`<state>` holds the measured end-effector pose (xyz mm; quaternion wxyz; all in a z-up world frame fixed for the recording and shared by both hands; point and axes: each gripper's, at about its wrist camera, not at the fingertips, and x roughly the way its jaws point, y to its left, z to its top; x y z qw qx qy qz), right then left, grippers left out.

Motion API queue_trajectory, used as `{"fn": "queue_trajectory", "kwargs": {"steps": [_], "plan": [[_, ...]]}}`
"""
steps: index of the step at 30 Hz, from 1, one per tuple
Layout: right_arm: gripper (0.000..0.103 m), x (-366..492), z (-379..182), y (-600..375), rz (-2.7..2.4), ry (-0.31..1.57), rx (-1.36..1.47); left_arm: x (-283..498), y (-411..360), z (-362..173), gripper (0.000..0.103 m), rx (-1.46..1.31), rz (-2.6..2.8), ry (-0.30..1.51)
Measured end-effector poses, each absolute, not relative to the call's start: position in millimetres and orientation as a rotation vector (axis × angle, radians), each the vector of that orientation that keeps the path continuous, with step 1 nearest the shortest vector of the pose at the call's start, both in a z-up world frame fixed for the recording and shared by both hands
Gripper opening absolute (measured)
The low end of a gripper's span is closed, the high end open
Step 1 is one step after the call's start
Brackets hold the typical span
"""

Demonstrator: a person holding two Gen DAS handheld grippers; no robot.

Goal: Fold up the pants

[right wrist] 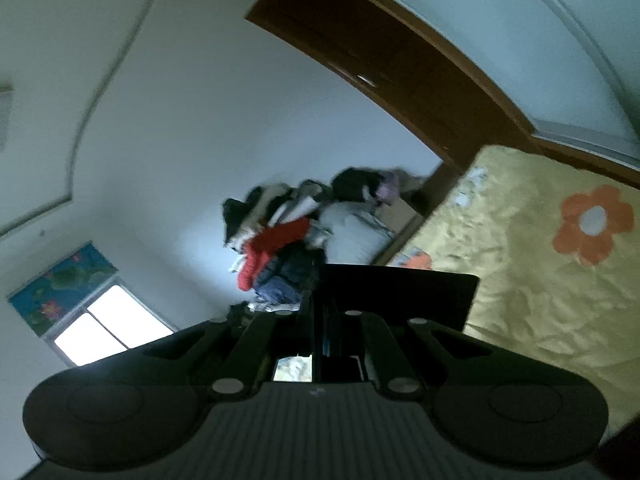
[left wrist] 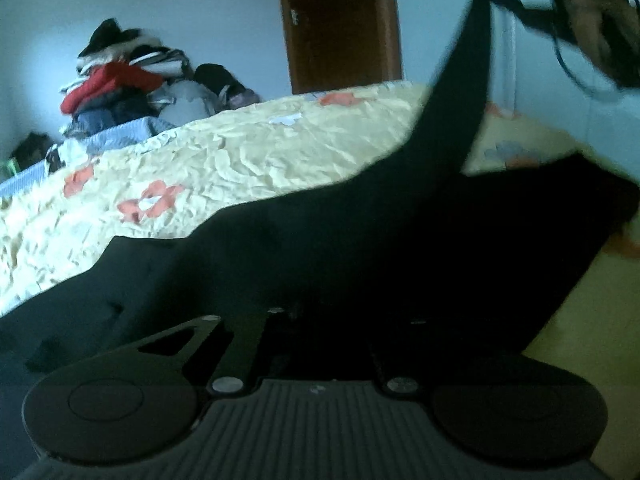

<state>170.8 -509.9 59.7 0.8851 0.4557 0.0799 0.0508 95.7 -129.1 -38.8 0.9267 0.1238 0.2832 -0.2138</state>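
While both grippers pinch the black pants (left wrist: 400, 232) above the yellow bedspread (left wrist: 248, 148), the left gripper (left wrist: 316, 316) low and the right gripper (right wrist: 328, 308) lifted high, the thin raised strip may slip out or the slack cloth bunch.
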Motion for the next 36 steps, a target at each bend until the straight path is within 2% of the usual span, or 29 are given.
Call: {"fn": "queue_trajectory", "kwargs": {"steps": [3,8,13,17,27,29,30,31,32,34,36], "plan": [[0.004,166,55,-514,0.078,0.144,0.961,99,-119,-27,0.004,0.165,-0.431,0.554],[0.004,105,57,-520,0.046,0.031,0.886,82,-119,-12,0.003,0.151,-0.536,0.539],[0.004,25,-2,-538,-0.18,0.157,0.929,66,-130,-34,0.004,0.221,-0.627,0.62],[0.004,0,-38,-543,-0.252,0.249,0.97,67,-136,-39,0.005,0.252,-0.624,0.625],[0.004,-1,-53,-535,-0.32,0.37,0.885,59,-134,-42,0.007,0.313,-0.628,0.606],[0.004,-1,-55,-535,-0.316,0.426,0.869,60,-134,-43,0.021,0.325,-0.62,0.608],[0.005,-2,-55,-533,-0.336,0.448,0.858,59,-134,-42,0.025,0.327,-0.619,0.608],[0.005,-4,-54,-532,-0.347,0.445,0.846,58,-134,-41,0.036,0.333,-0.612,0.615],[0.007,-9,-52,-531,-0.363,0.424,0.829,57,-133,-38,0.043,0.343,-0.598,0.617],[0.014,-16,-39,-521,-0.465,0.378,0.741,52,-128,-31,0.064,0.343,-0.597,0.599],[0.016,-16,-21,-504,-0.534,0.329,0.6,47,-119,-21,0.068,0.312,-0.622,0.584]]}}
